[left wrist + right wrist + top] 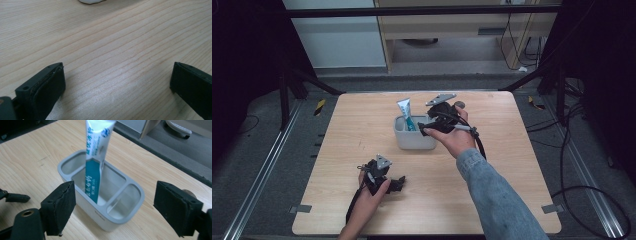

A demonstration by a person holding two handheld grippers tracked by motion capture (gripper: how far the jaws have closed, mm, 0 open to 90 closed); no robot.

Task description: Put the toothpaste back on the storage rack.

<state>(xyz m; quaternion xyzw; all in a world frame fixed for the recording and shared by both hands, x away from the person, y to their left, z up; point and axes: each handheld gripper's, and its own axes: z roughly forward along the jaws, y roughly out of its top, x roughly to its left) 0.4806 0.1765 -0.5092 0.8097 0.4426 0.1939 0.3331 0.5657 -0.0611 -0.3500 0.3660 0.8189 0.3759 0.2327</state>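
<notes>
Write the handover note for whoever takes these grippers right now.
Left gripper: open, holds nothing, low over the near-left part of the table.
Right gripper: open, holds nothing, right by the grey holder, jaws to either side of it, not touching the tube.
Things: the toothpaste tube stands in the holder's middle compartment, leaning a little; the two end compartments look empty. The holder sits mid-table, toward the far side.
Done: tube is in the holder and released.
Left: apparently just drawing the right gripper clear without knocking the tube.

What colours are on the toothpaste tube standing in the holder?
The toothpaste tube is white with a teal lower part and printed lettering, clearest in the right gripper view.
</notes>
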